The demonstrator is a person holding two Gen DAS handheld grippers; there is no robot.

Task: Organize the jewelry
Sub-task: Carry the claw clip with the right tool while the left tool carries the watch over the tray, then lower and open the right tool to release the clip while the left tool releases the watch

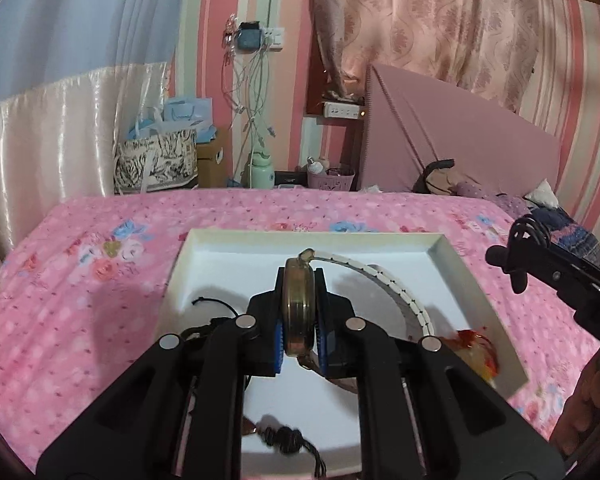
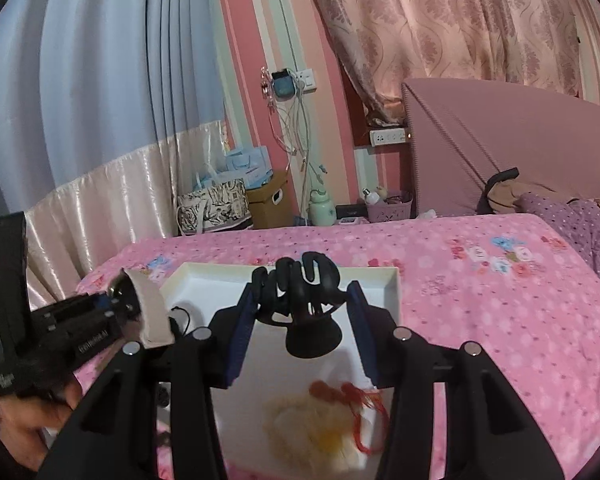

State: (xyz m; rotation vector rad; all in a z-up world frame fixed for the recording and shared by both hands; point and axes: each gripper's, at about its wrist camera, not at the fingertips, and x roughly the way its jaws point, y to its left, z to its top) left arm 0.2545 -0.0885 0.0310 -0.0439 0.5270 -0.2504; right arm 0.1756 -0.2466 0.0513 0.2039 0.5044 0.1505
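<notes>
My left gripper is shut on a wristwatch with a gold case, gripped edge-on between the blue pads. Its white strap arcs off to the right above the white tray. In the right wrist view, my right gripper is shut on a black hair claw clip, held over the tray. A red and pale yellow piece lies in the tray below it. The left gripper shows at the left with the watch strap.
The tray sits on a bed with a pink floral sheet. Black cords and a dark tasselled piece lie in the tray. A padded headboard, purple clothes and bags border the bed. A person's hand holds the left gripper.
</notes>
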